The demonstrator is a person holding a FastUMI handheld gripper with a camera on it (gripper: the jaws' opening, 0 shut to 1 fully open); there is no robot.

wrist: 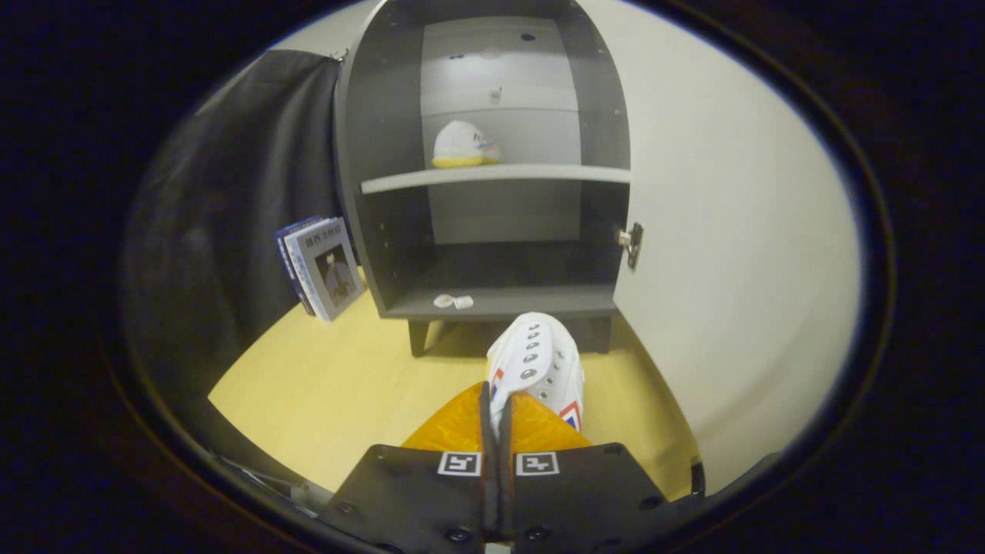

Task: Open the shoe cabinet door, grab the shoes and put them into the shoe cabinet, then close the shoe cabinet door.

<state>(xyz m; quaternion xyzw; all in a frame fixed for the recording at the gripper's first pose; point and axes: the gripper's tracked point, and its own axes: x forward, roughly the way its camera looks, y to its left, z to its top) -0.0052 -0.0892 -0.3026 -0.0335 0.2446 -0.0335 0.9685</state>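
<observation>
tool [499, 419] – fingers closed on a white shoe [536, 368], pinched at its rear edge | shoe – long axis run straight ahead toward the shoe cabinet [492, 300], toe just short of the bottom shelf | door [739, 254] swung open at the cabinet's right | second shoe [464, 146] lying on the cabinet's upper shelf
</observation>
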